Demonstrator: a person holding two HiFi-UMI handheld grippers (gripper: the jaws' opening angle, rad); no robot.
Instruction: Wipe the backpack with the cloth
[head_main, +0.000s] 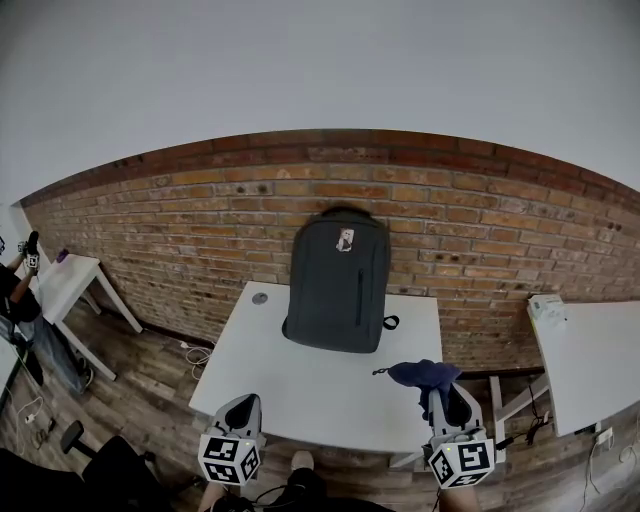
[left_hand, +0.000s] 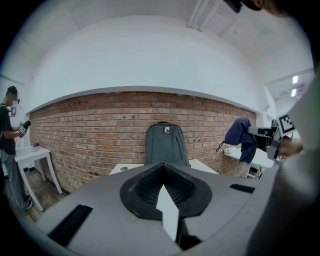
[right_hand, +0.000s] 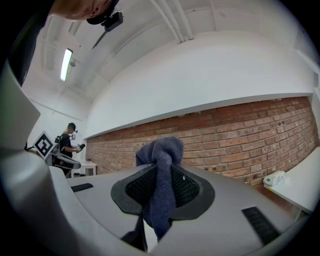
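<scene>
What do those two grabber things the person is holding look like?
The left gripper and the right gripper look alike. Both have smooth grey bodies with short black slots. Each one carries a white cube printed with black square markers. The fingers are lined with black ribbed pads, set inside a rounded black collar.
</scene>
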